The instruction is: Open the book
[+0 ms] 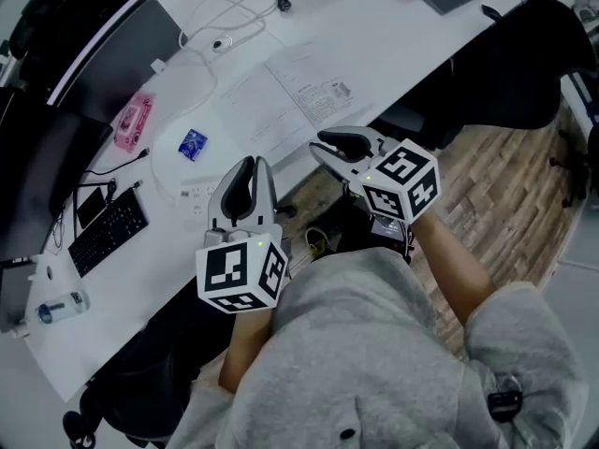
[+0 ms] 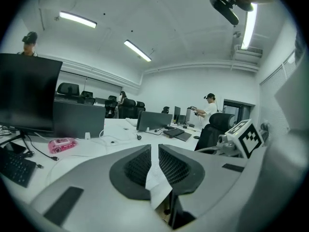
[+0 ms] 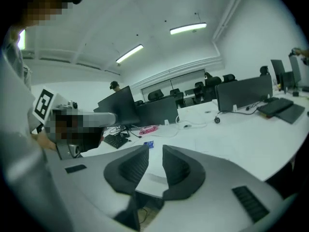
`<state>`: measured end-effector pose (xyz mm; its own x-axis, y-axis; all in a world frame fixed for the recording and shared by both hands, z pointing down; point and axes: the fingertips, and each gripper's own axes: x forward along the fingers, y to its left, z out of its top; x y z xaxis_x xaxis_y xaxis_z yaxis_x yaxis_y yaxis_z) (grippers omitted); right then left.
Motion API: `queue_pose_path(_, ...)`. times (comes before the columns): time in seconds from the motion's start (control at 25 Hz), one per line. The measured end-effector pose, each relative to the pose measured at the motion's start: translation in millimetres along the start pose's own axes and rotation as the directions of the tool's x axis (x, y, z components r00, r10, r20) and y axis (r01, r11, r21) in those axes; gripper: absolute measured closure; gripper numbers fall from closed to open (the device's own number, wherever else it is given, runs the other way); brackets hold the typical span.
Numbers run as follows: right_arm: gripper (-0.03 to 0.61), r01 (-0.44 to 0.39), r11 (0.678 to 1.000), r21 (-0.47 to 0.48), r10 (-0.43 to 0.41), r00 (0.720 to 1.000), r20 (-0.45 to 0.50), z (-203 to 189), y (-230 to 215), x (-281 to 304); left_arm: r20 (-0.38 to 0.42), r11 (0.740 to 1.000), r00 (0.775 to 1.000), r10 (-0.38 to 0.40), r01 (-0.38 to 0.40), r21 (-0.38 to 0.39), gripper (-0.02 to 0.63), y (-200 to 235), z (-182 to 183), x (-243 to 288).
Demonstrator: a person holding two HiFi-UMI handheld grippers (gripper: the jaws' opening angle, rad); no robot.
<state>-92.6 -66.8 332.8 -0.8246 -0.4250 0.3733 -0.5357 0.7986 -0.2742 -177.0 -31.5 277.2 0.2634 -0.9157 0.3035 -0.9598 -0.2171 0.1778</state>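
The only book-like thing is a flat white printed booklet or sheet [image 1: 299, 92] lying on the white desk [image 1: 393, 54]; whether it is a book I cannot tell. My left gripper [image 1: 255, 165] hovers over the desk's front edge, short of the booklet and to its left. Its jaws stand a narrow gap apart, and the left gripper view [image 2: 154, 148] shows nothing between them. My right gripper [image 1: 320, 148] hangs just off the desk edge, below the booklet. In its own view [image 3: 155, 150] the jaws are parted and empty.
A pink case [image 1: 133, 122], a blue packet [image 1: 193, 144], a white cable [image 1: 220, 40] and a black keyboard [image 1: 108, 232] lie on the desk's left part. A bottle [image 1: 61, 307] lies at the near left. A black chair [image 1: 505, 64] stands to the right.
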Motion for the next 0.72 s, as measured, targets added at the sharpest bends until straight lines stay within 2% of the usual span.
queue_pose_path(0.16,0.485,0.111,0.99,-0.082,-0.109,0.994,0.028,13.5,-2.0,-61.6,0.015,0.998,0.999,-0.046,0.046,0.037,0.571,-15.3,5.7,-2.2)
queue_pose_path(0.28,0.497,0.204,0.977,-0.068,-0.197,0.976,0.095,25.0,-1.7,-103.0,0.025,0.997,0.997,-0.066,0.065,0.04,0.578,-21.0,8.5,-4.9)
queue_pose_path(0.48,0.541,0.378,0.926,0.004,-0.368,0.898,0.242,41.1,-8.1,-160.0,0.029,0.995,0.996,-0.088,0.086,0.052,0.584,-28.5,7.4,-7.7)
queue_pose_path(0.56,0.546,0.418,0.908,-0.001,-0.404,0.879,0.254,38.7,-9.3,-171.2,0.034,0.995,0.995,-0.092,0.09,0.054,0.588,-30.0,8.3,-9.0)
queue_pose_path(0.72,0.548,0.441,0.897,-0.007,-0.426,0.87,0.25,34.4,-9.8,-177.6,0.034,0.995,0.996,-0.087,0.086,0.052,0.592,-29.0,7.9,-9.6)
